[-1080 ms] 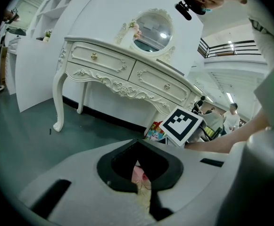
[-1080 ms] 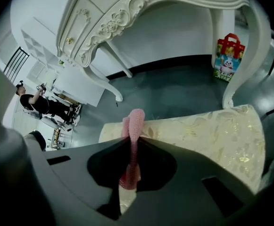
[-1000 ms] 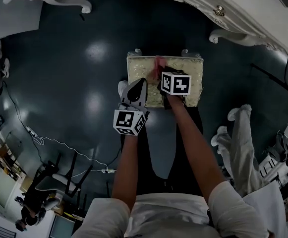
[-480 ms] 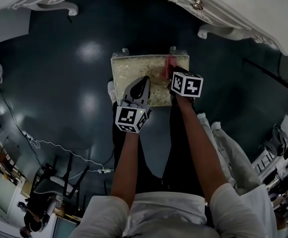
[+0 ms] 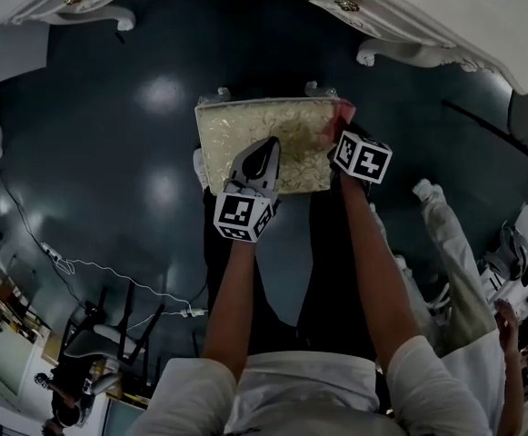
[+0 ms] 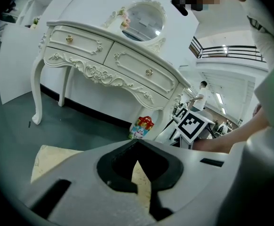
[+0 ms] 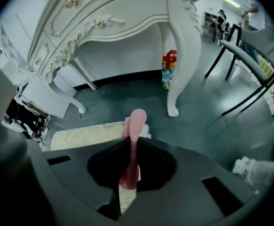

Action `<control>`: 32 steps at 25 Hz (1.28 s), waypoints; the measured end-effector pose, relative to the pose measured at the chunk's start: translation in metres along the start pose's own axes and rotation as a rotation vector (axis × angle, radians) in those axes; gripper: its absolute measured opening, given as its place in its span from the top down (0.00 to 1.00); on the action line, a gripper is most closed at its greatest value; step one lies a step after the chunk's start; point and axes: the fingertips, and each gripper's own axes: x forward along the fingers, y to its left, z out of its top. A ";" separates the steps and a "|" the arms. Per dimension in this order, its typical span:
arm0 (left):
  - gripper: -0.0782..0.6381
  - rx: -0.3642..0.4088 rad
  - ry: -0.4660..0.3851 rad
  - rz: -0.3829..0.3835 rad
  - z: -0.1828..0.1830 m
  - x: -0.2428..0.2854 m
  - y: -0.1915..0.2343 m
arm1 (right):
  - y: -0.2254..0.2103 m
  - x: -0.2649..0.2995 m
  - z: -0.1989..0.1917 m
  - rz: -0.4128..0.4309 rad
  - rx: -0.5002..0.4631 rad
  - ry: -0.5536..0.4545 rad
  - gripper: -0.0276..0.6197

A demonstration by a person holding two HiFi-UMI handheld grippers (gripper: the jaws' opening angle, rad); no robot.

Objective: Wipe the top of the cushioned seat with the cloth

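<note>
Cloth [image 7: 133, 126], pink and bunched, is sitting pinched between the closed jaws of my right gripper [image 7: 131, 147], with its loose end poking up past the tips. Over the last second I have been dragging it sideways across the seat [image 5: 245, 130], from about the middle of the far side to the far right corner. Now almost the whole cushion is lying to the left of this gripper, and bare floor is opening up ahead and to its right, towards the leg of the dressing table [image 7: 181, 69]. I am judging that this stroke is running out of cushion, so any more wiping would mean bringing the cloth back leftward over the top. How much of the top has already been covered I cannot tell. My left gripper [image 6: 137, 161] is holding nothing, its jaws together. It is still hovering over the near edge of the seat, with the cushion showing below and to its left.
</note>
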 end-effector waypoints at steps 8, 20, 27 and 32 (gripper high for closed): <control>0.88 -0.020 -0.018 0.043 0.002 -0.024 0.023 | 0.012 -0.009 0.003 0.042 0.031 -0.023 0.92; 0.88 -0.059 -0.053 0.240 0.008 -0.128 0.128 | 0.262 0.014 -0.070 0.409 -0.100 0.096 0.92; 0.88 -0.077 -0.051 0.287 -0.004 -0.165 0.165 | 0.330 0.049 -0.104 0.402 -0.185 0.189 0.92; 0.88 -0.077 -0.054 0.290 -0.004 -0.167 0.167 | 0.324 0.050 -0.104 0.381 -0.163 0.189 0.92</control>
